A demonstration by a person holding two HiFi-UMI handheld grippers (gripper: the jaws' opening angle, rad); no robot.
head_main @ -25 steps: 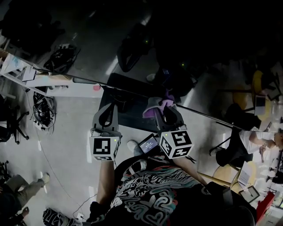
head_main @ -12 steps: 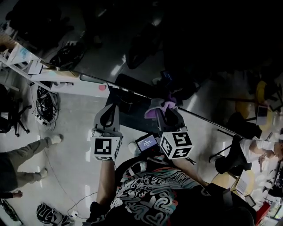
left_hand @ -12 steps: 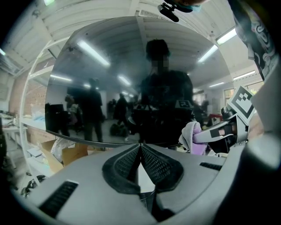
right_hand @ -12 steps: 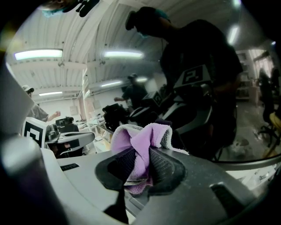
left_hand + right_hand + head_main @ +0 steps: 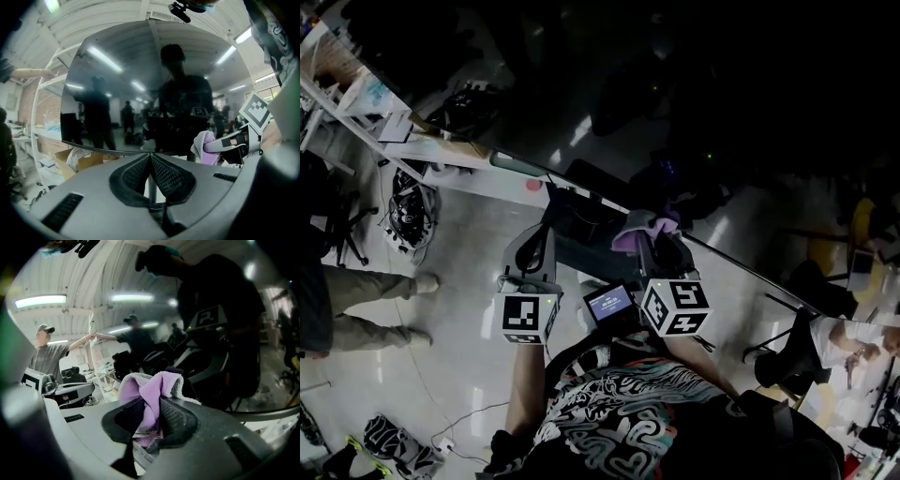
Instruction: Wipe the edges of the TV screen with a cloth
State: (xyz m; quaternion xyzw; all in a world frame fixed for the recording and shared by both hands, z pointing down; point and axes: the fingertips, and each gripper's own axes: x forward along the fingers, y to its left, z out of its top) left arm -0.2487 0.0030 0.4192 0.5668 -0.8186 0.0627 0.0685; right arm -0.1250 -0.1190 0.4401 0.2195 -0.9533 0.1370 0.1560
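Currently, your right gripper (image 5: 157, 401) has its 2 jaws pinched on the purple and grey terry cloth (image 5: 150, 394), with a bunched fold standing proud of the tips. Your left gripper (image 5: 150, 157) has its jaws pressed together on nothing and is aimed at the same lower edge, well to the left of the cloth.

In the head view, the cloth (image 5: 642, 228) sits at the thin lower edge of the large dark glossy TV screen (image 5: 722, 112), which runs diagonally across the frame. The left gripper view places the cloth (image 5: 206, 145) right at that edge of the screen (image 5: 154, 84). Whether it presses on the edge cannot be confirmed.

The step in hand is judged to be the wipe along the lower edge.

Next move:
1. Keep the bunched fold against the edge.
2. Draw the right gripper (image 5: 652, 234) along the line of the edge with steady, light pressure.
3. Hold the left gripper (image 5: 539, 234) off the glass.
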